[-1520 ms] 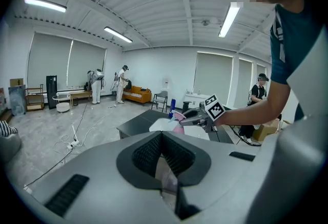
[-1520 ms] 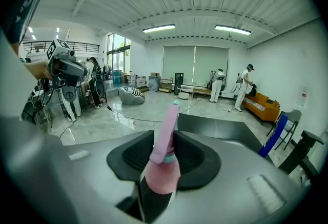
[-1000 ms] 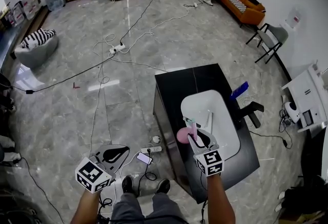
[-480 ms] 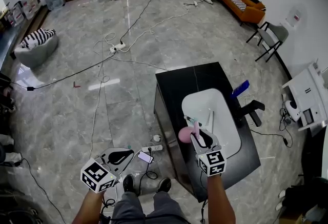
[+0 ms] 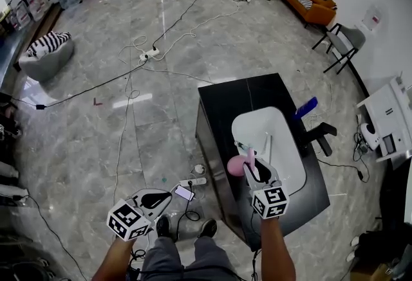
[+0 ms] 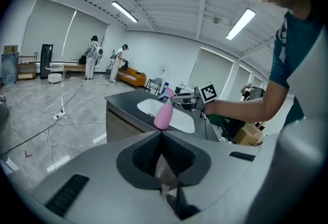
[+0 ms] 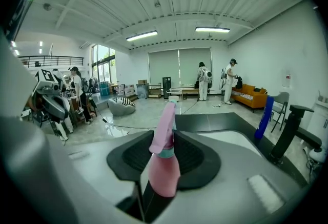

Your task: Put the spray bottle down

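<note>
Lower left, head view: left gripper (image 5: 156, 198), pressed together on nothing, above the floor (image 5: 96, 132). Lower centre: right gripper (image 5: 250, 163) pinching the pink spray bottle (image 5: 235, 166) at its neck. The bottle is held at the near left edge of the black tabletop (image 5: 235, 103), just beside the white sink (image 5: 283, 120). Right of the sink: a blue object (image 5: 304, 109).

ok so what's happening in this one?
A person works two handheld grippers at a black counter with a white sink. The right gripper is shut on a pink spray bottle, roughly upright at the sink's near-left edge; whether its base touches down is unclear. The left gripper is shut and empty, low over the floor.
</note>
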Demonstrator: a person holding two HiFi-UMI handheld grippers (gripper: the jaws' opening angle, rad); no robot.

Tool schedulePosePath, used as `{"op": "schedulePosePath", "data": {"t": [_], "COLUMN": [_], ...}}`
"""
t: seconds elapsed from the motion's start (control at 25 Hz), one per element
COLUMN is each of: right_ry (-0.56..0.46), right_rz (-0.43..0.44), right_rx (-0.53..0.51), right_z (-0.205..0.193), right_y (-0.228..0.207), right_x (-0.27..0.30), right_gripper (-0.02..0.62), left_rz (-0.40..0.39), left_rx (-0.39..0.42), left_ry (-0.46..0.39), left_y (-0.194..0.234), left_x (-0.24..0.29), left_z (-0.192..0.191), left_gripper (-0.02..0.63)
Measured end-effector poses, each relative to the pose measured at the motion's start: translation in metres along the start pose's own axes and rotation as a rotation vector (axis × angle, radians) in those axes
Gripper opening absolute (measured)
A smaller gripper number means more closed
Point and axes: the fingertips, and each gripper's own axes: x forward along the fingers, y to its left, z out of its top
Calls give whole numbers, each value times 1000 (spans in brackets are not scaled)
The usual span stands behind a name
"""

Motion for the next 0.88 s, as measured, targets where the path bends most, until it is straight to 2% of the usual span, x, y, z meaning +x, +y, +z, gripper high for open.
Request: {"op": "schedulePosePath", "data": {"t": [0.4,0.88], "right_ry": [-39,-2], "right_rz": [-39,-45], "right_rx": [33,58], "right_z": [5,-5], "right_y": [-12,-14], "right_x": [5,3], "right_gripper": [133,133], "left_rz": [-15,-53], "left_rx": [-16,15], "left_ry": [16,31], "left_y": [12,15], "left_x": [11,24], "left_z": [-2,14], "left_gripper": [6,6]}}
